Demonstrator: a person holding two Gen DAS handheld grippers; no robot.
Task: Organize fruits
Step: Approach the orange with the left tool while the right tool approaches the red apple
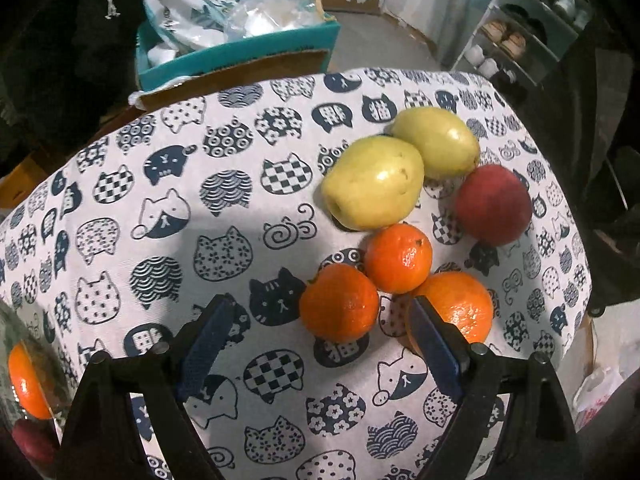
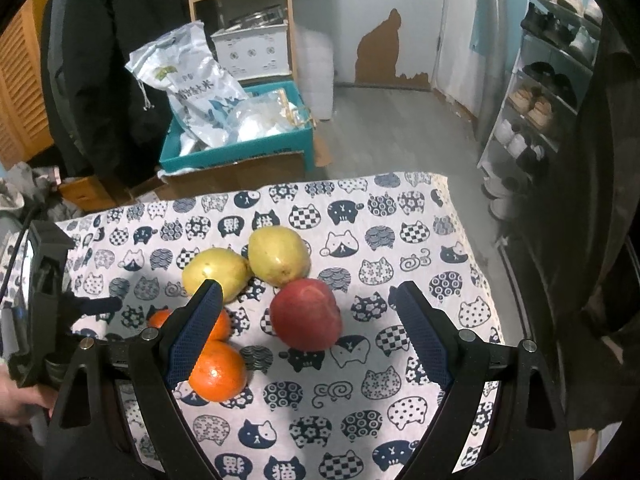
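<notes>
Through the left wrist view, your left gripper (image 1: 316,322) is hanging wide open over the cloth (image 1: 160,200) with nothing gripped. An orange (image 1: 339,302) is lying ahead between the two fingers, untouched; a second orange (image 1: 456,306) is sitting just behind the right finger (image 1: 434,344), and a third (image 1: 398,258) is resting against both. Two pears (image 1: 374,182) (image 1: 436,142) are touching each other beyond them, and an apple (image 1: 493,205) is lying to their right. At the left edge, another orange (image 1: 28,380) is showing behind something clear.

Through the right wrist view, your right gripper (image 2: 304,308) is also standing wide open and holding nothing. The apple (image 2: 306,314) is sitting between its fingers, apart from both. The pears (image 2: 216,274) (image 2: 279,255) are lying just beyond it, the oranges (image 2: 218,370) by the left finger (image 2: 192,336).
</notes>
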